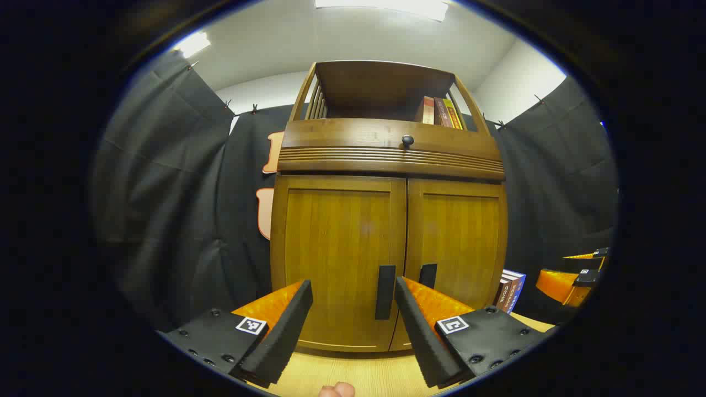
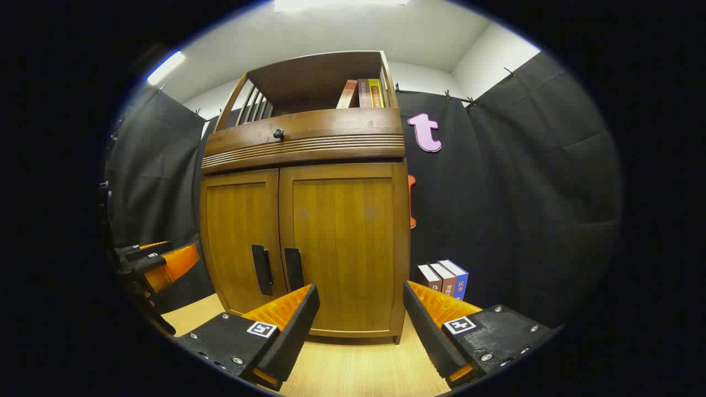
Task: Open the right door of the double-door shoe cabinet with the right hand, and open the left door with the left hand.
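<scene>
Left gripper view looks straight at the shoe cabinet (image 1: 389, 220), which stands on a pale wooden tabletop (image 1: 353, 375) with both doors closed. The left gripper (image 1: 353, 309) hangs in front of the left door (image 1: 337, 264), its jaws released and spread wide, holding nothing; the left door's dark handle (image 1: 385, 291) sits just inside the right-hand jaw, apart from it. The right door's handle (image 1: 427, 275) is partly covered by that same jaw. A fingertip (image 1: 336, 390) is cut off at the bottom edge. Off to the cabinet's right, the other gripper is cut off at the edge.

In the right gripper view, the right gripper (image 2: 361, 311) faces the right door (image 2: 345, 248), jaws likewise released and empty, short of the cabinet front. Both handles lie left of the jaws, beside the cabinet's centre seam. Books (image 2: 448, 280) stand on the tabletop just right of the cabinet, their lower parts hidden behind a jaw. More books (image 2: 364, 94) stand on the cabinet's open top shelf, above a drawer knob (image 2: 278, 133).
</scene>
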### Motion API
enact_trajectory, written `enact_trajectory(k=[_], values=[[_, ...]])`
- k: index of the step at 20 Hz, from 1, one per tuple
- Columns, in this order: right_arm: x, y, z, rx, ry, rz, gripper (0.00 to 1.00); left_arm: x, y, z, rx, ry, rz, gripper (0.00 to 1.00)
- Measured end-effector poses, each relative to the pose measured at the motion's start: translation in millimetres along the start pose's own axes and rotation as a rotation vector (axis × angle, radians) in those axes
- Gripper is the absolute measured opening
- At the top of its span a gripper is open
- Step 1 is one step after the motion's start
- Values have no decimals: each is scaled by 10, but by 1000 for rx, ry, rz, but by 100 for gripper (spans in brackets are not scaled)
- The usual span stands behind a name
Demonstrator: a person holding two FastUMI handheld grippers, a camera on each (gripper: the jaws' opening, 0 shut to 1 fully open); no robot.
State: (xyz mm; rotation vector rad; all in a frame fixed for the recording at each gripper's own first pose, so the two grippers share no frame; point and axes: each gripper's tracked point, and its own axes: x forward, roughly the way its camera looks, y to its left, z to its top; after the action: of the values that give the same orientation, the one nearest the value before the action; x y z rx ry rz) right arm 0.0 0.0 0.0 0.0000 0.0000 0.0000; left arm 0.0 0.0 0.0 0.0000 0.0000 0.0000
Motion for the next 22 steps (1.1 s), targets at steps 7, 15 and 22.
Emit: enact_trajectory(k=[7, 15, 22], values=[[69, 12, -53, -15, -2, 3, 94, 89, 50, -34, -7, 1, 19, 99], [159, 32, -67, 4, -2, 10, 94, 142, 59, -29, -3, -12, 28, 98], [215, 11, -99, 6, -3, 3, 94, 194, 59, -76, -5, -1, 22, 95]])
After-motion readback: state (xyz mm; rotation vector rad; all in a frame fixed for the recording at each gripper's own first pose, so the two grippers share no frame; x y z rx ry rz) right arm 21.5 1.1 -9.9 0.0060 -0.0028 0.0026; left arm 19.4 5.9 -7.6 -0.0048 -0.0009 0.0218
